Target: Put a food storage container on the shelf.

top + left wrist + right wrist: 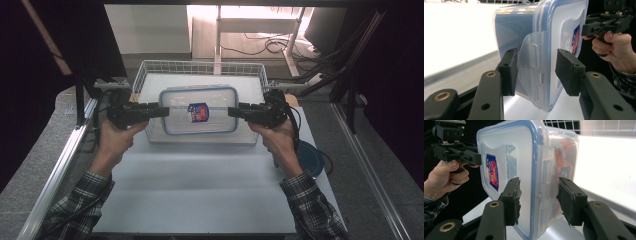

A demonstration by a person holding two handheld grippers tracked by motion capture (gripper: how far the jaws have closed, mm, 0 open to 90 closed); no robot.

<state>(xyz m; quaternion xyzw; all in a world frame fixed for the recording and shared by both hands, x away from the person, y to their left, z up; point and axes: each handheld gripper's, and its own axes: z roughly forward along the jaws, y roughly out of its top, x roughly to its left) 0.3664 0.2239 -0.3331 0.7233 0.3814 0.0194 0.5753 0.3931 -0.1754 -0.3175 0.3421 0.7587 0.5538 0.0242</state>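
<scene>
Lidded box held between two grippers above the basket, with a thin hold at each end

Nearest, the left gripper (536, 72) has its jaws set on either side of the clear latch flap at one short end of the plastic container (554, 47); one pad touches the flap, but the other shows a sliver of gap, so I cannot tell whether it truly clamps. The right gripper (539, 200) stands the same way at the opposite end, its worn pads close to the lid edge and wall. In the high view the container (199, 110) hangs level over the white wire basket (200, 66) at the far side of the table (200, 190). Judged from this, the risks are a latch flap flexing or popping open, one end slipping so the box tips and drops into the basket, or the hands drifting apart and letting go
</scene>
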